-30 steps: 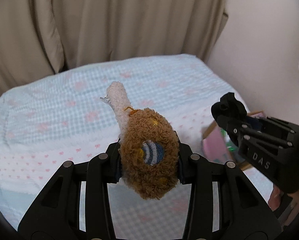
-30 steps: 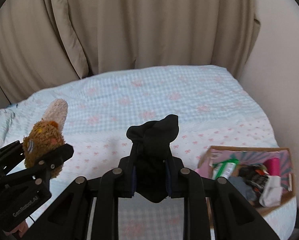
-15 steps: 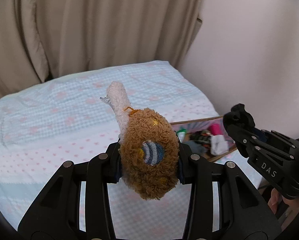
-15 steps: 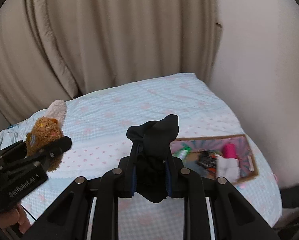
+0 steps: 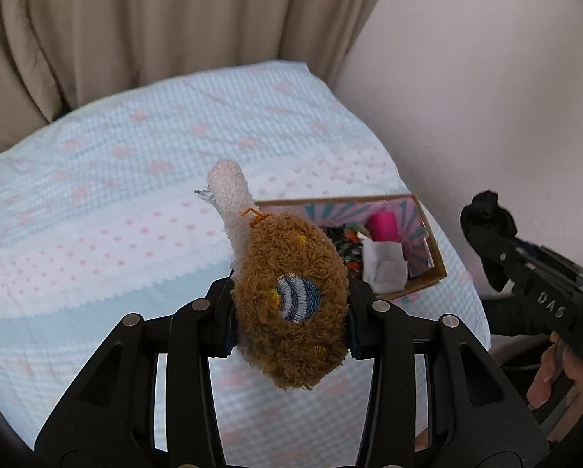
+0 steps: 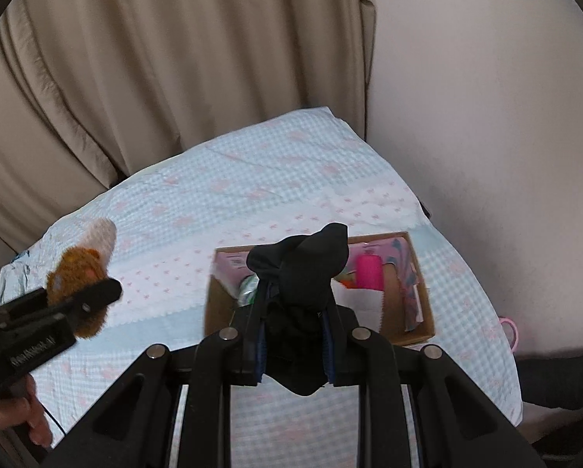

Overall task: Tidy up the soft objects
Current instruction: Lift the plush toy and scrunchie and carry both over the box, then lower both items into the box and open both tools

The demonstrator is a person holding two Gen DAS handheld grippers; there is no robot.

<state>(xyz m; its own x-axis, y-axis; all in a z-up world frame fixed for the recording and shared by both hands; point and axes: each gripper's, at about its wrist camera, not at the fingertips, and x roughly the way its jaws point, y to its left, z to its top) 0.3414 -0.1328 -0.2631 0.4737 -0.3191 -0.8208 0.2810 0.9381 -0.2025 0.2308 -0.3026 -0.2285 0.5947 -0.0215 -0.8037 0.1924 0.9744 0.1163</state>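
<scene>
My left gripper [image 5: 289, 308] is shut on a fuzzy brown sock [image 5: 291, 296] with a white cuff and a blue striped patch, held above the bed. It also shows in the right wrist view [image 6: 77, 288] at the left. My right gripper [image 6: 295, 312] is shut on a black sock [image 6: 303, 273], held above the near edge of an open cardboard box [image 6: 424, 304]. The box [image 5: 431, 265] lies on the bed at the right and holds a pink roll [image 5: 383, 226], white cloth [image 5: 385, 265] and other soft items.
The bed has a light blue checked cover [image 5: 135, 179] with pink marks. Beige curtains [image 6: 155, 78] hang behind it. A plain wall [image 6: 486, 117] stands close on the right. A pink ring [image 6: 511, 329] lies at the bed's right edge.
Both grippers have swung to the right, each holding its sock. The box has come into full view, closer to the middle of both views and below the black sock.
</scene>
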